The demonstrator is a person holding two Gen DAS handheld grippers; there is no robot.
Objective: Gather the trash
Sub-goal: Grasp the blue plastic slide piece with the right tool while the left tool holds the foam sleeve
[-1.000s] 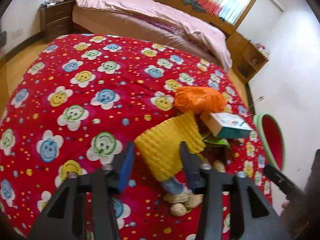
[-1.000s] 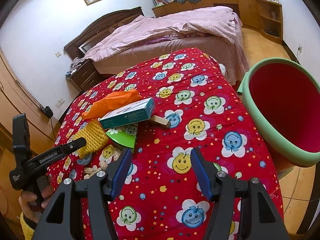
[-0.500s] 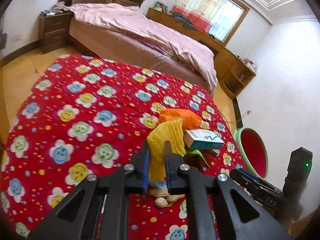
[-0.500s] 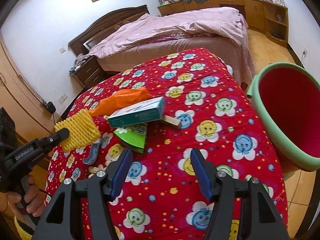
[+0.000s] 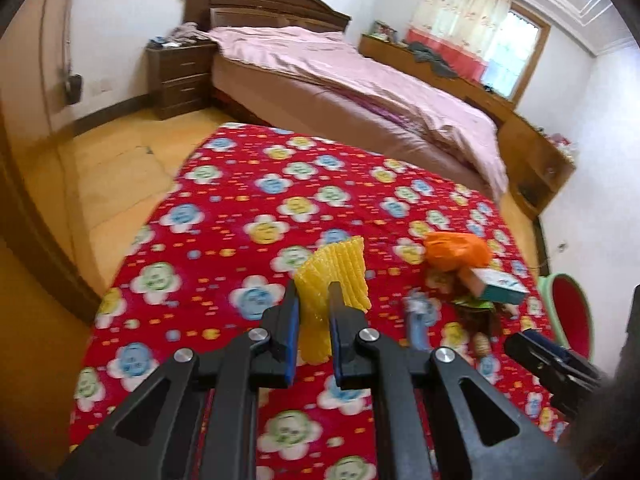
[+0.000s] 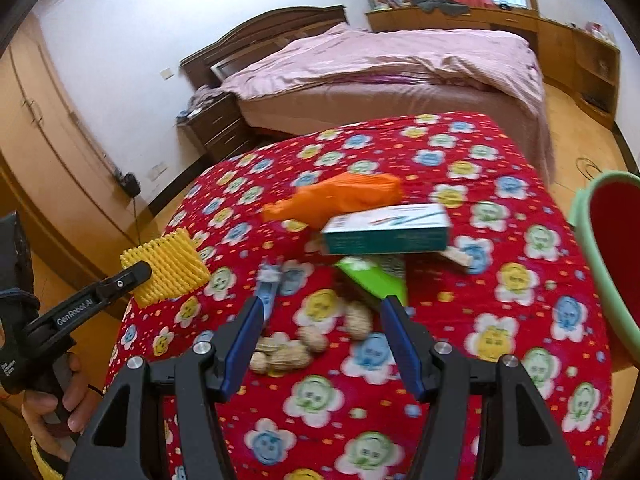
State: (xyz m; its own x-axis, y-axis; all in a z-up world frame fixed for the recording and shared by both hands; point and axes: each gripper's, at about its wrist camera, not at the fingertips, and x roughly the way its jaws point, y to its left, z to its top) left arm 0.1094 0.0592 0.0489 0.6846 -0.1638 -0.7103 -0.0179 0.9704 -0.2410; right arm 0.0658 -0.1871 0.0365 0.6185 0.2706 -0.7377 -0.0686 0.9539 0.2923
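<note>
I am holding the yellow ribbed foam fruit net (image 5: 334, 280) pinched between the blue-padded jaws of my left gripper (image 5: 313, 316), and it is hanging clear of the red quilted cloth with smiling flower faces (image 5: 248, 208), lifted off to the left of the pile as the right wrist view shows it (image 6: 166, 266). My right gripper (image 6: 320, 332) is hovering with its jaws spread wide and nothing between them, pointing down at the cluster of tan peanut shells (image 6: 308, 340) lying on the cloth just ahead of it. I am judging the job as barely begun: one piece is in hand but not yet dropped, and the green-rimmed red plastic basin (image 6: 608, 272) standing off the right edge of the cloth is showing no trash in the part I can see. Left on the cloth are the crumpled orange plastic bag (image 6: 340, 196), the teal and white cardboard box (image 6: 386, 229) resting against it, the green paper wrapper (image 6: 376, 278) under the box, a small blue and white wrapper (image 6: 267, 286), and the shells.
</note>
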